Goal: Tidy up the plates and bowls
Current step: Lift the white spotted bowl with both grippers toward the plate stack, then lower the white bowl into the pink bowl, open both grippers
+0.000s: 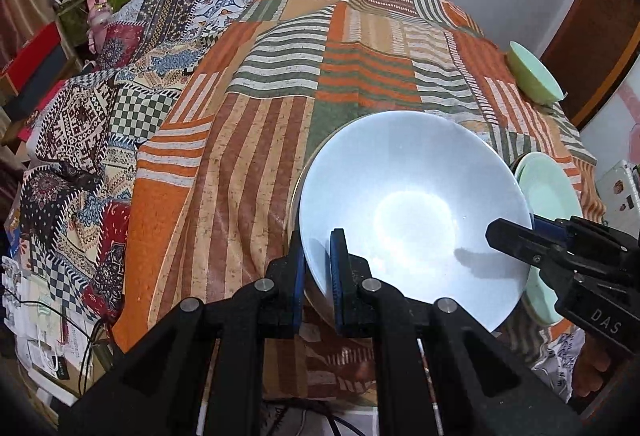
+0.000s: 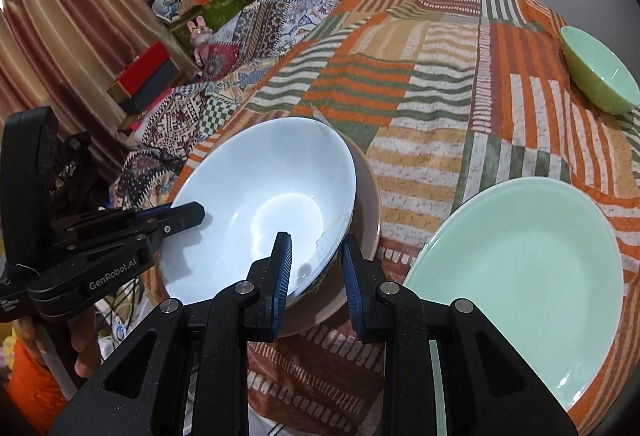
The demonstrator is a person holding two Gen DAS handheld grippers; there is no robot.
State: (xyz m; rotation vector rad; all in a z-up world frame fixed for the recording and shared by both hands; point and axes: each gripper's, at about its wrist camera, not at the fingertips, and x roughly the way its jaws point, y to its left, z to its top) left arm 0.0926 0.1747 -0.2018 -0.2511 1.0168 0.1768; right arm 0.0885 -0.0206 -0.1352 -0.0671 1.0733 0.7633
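Black tongs are filling the foreground of both wrist views. The left tongs [image 1: 318,276] are clamping the near rim of the white bowl [image 2: 260,196], one pad inside and one outside. The right tongs [image 2: 316,272] are gripping the opposite rim a little wider. Their outer pad may be catching the beige dish [image 2: 370,204] as well, though that is hard to tell.

The biggest danger is the white bowl slipping. Two thin pinches on a smooth, glazed rim are carrying all of it, and it is tilting, so any uneven pull between the hands is likely to twist it loose. A lesser risk is the bowl landing crooked in the beige dish just beneath it and chipping a rim. Smaller again, the soft patchwork bed cover [image 1: 240,156] is giving poor footing, so a stack set down there may be rocking.

The green plate [image 2: 520,256], the widest piece, is lying empty just right of the white bowl. The white bowl is holding nothing. The beige dish is showing only its edge, so its contents are hidden. The small green bowl [image 2: 600,76] is sitting empty, well apart at the bed's far right.
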